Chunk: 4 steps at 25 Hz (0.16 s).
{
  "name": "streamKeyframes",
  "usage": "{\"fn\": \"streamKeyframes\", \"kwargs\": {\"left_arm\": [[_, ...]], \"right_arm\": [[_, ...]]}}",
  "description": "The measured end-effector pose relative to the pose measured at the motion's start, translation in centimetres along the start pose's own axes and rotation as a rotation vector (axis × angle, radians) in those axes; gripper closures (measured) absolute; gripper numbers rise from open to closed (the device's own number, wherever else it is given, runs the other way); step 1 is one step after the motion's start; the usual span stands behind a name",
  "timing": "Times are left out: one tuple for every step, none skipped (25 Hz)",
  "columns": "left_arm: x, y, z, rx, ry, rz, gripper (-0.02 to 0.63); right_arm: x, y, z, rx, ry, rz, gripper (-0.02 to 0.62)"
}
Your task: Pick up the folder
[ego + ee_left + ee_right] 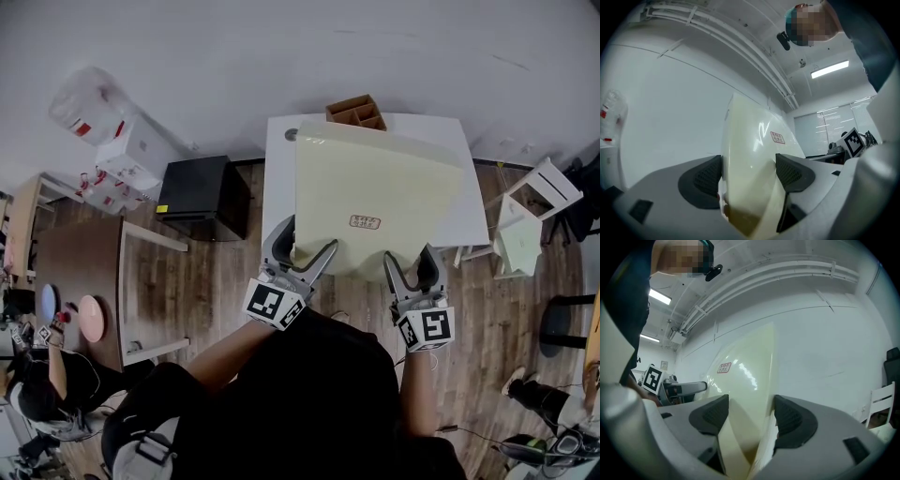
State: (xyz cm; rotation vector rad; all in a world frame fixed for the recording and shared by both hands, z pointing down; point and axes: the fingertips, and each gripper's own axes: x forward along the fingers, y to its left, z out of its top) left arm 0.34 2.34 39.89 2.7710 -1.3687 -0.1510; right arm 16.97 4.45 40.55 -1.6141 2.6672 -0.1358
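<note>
The pale cream folder [375, 192], with a small red-printed label, is lifted above the white table and tilted up. My left gripper [302, 251] is shut on its near left edge. My right gripper [412, 265] is shut on its near right edge. In the left gripper view the folder [752, 154] stands between both dark pads and curves upward. In the right gripper view the folder [745, 385] fills the gap between the pads, and the left gripper [670, 387] shows beyond it.
A white table [277, 178] lies under the folder, with a cardboard box [356, 112] at its far edge. A black cabinet [202, 195] stands left, a brown table [80, 281] further left, a white chair [525, 220] right. Another person sits at lower left.
</note>
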Motion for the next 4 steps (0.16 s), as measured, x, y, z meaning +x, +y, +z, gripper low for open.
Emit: {"fn": "streamKeyframes", "kwargs": {"left_arm": [[0.09,-0.12,0.02,0.004,0.000,0.000,0.252],[0.12,-0.24,0.04,0.010,0.000,0.000,0.252],[0.11,-0.38,0.04,0.017,0.000,0.001,0.252],[0.08,-0.51,0.03,0.024,0.000,0.002,0.252]], "right_arm": [[-0.09,-0.14,-0.03,0.005,-0.001,-0.003,0.286],[-0.20,-0.25,-0.11,0.011,-0.001,-0.005,0.285],[-0.32,-0.34,-0.22,0.017,0.000,-0.008,0.286],[-0.44,-0.42,-0.34,0.024,0.002,-0.011,0.287]]}}
